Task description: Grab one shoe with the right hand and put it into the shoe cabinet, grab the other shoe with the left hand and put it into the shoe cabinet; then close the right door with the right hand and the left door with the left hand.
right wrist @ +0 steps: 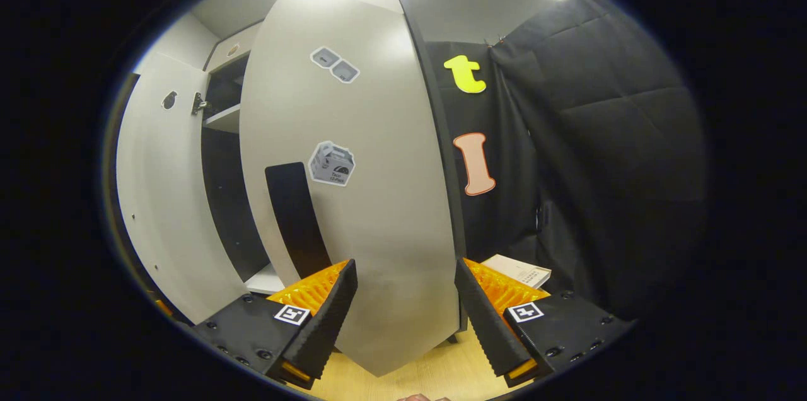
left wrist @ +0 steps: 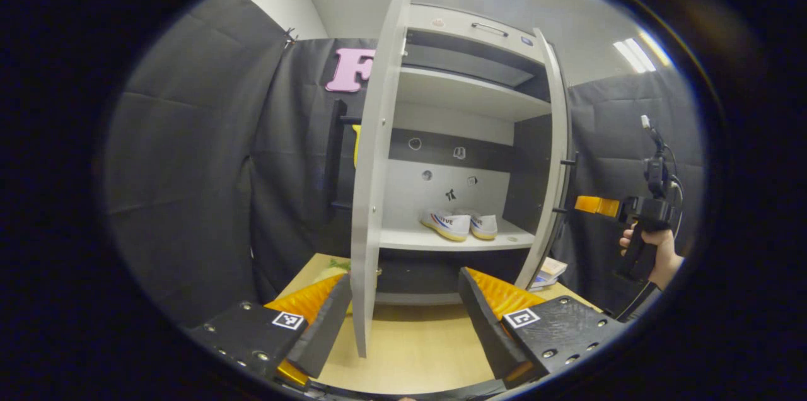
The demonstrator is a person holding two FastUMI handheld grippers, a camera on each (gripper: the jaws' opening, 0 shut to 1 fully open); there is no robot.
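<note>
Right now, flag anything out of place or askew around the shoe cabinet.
Nothing stands out. Both shoes sit upright, side by side, on the cabinet shelf. The left door and right door stand open, undamaged.

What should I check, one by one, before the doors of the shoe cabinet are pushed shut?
1. Both shoes sit on the shelf: ok.
2. No shoe sticks out past the shelf edge: ok.
3. Right gripper open, facing the right door: ok.
4. Right gripper touches that door: cannot tell.
5. Left gripper open, left door edge between its fingers: ok.
6. Both doors already closed: not ok.
</note>
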